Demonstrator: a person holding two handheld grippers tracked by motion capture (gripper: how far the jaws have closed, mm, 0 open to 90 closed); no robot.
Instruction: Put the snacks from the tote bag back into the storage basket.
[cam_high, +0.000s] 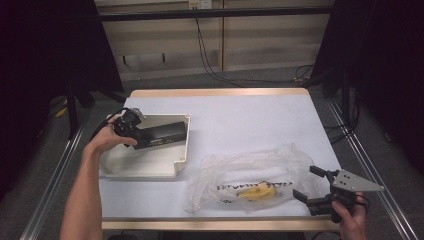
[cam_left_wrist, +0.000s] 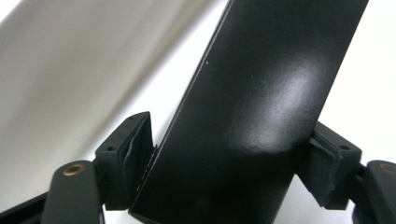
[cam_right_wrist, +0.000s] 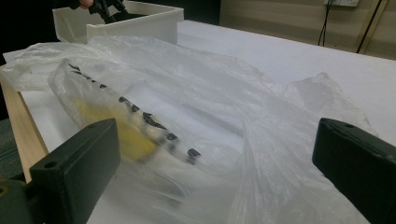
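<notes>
The left hand-held gripper (cam_high: 150, 141) is clamping a long black box (cam_high: 161, 134), and the left gripper view shows its two jaws pressing on the box's narrow sides, with the glossy black face (cam_left_wrist: 261, 116) rising between them. The box is lying inside the white tray (cam_high: 181, 162), one end reaching toward the tray's far right corner. The right hand-held gripper (cam_high: 306, 183) is standing wide open just right of the tray's neighbour, a crumpled clear plastic bag (cam_high: 250, 172), with nothing between its jaws; in its own view the bag (cam_right_wrist: 210, 107) is lying directly ahead, the tray (cam_right_wrist: 135, 25) beyond it.

The grip on the box looks like the weakest point. The jaws are meeting a slick, shiny surface near one end only, so the long free end is acting as a lever. If the box is lifted quickly or tilted, it could pivot between the pads and slip out, or its far end could catch the tray wall and drag the tray across the table (cam_high: 240, 115).

The bag is the second worry. It is thin and loose, and a yellow item (cam_high: 257, 191) is resting inside it on the side away from the tray. If the open right jaws are closing on the film alone, they may pinch just a fold, leaving the mouth collapsed, or tug the bag off the near table edge, which lies just beside it.
</notes>
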